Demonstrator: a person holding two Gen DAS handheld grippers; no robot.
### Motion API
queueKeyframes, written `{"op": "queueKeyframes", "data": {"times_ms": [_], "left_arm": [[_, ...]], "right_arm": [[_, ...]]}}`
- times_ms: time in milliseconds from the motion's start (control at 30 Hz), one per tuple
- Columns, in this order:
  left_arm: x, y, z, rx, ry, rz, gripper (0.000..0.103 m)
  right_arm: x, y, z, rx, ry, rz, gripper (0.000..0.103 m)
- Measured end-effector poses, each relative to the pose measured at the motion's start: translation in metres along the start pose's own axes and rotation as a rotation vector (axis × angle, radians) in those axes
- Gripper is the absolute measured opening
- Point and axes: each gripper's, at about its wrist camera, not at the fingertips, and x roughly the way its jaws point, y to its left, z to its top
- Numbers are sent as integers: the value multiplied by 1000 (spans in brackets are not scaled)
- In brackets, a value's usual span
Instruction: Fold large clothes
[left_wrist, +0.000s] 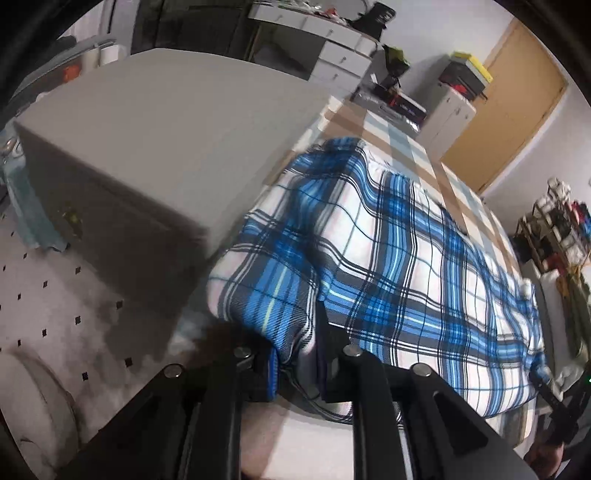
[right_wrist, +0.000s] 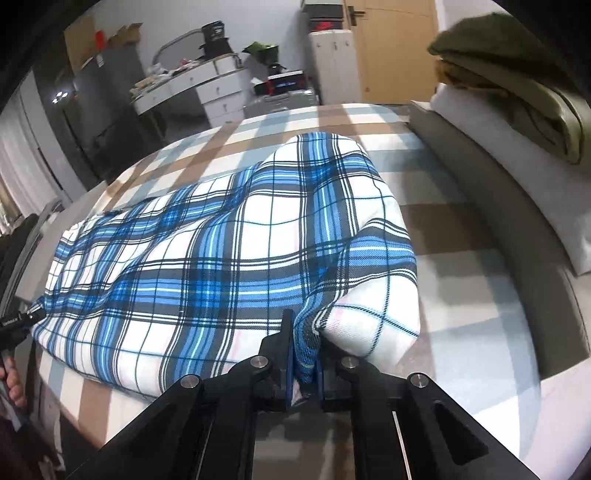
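A large blue, white and black plaid garment (left_wrist: 388, 251) lies spread along a bed with a beige, white and pale blue checked cover (left_wrist: 417, 147). My left gripper (left_wrist: 295, 369) is shut on a bunched corner of the garment at its near left end. In the right wrist view the same garment (right_wrist: 221, 258) stretches away over the bed (right_wrist: 461, 273). My right gripper (right_wrist: 304, 365) is shut on a gathered fold of its near right corner. The left gripper (right_wrist: 18, 321) shows at the garment's far left corner.
A grey box-like cabinet (left_wrist: 147, 147) stands close on the left of the bed. A grey padded headboard (right_wrist: 517, 206) with a white pillow and olive folded cloth (right_wrist: 517, 81) runs along the right. White drawers (right_wrist: 221, 92), a wooden door (right_wrist: 391, 48) and shelves (left_wrist: 554, 229) stand further off.
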Motion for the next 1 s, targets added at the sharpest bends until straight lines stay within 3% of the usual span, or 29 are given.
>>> {"op": "queueKeyframes", "data": {"times_ms": [67,100,167,267,300,367,400,433,467,567,600,667,700,733,767,867,933,1000], "left_arm": [[3,4,2,-27,30,-23,18],[4,4,2,-36,33,-17,24],[4,0,2,-18,26,-2,27],[-2,-6,-2,16,-7,40,37],[-6,-9,-4,37,-38,80,41],[-20,-17,-11,115,-141,219,44],[-28,-24,-14,157,-189,303,44],[-34,-31,-16,183,-225,342,44],[-42,-37,-17,202,-256,348,47],[-58,-52,-16,220,-279,274,69],[-62,-60,-16,233,-290,246,70],[-65,-77,-17,288,-303,202,72],[-61,-86,-18,329,-304,178,78],[-54,-94,-17,360,-300,165,80],[-43,-103,-18,395,-292,167,81],[1,-117,-14,449,-170,145,81],[27,-117,-13,424,-85,103,81],[51,-115,-11,392,3,83,81]], "right_arm": [[0,-5,-3,6,56,-9,35],[-4,-9,-5,15,76,-25,36],[-19,-16,-8,13,82,-50,36],[-58,-12,-7,-20,-17,-94,38],[-74,-3,-2,-48,-76,-85,40],[-87,23,7,-107,-149,-55,58],[-88,42,13,-144,-176,-39,75],[-85,57,16,-177,-195,-21,80],[-77,79,21,-220,-211,4,79],[-32,142,31,-348,-174,28,79],[-18,155,32,-377,-161,32,79],[19,178,27,-401,-83,35,69],[49,184,27,-385,11,41,30],[64,185,21,-357,76,45,5],[67,184,18,-330,21,55,5],[73,188,15,-352,39,31,4],[72,185,17,-341,54,56,10],[64,181,18,-336,5,111,10]]}}
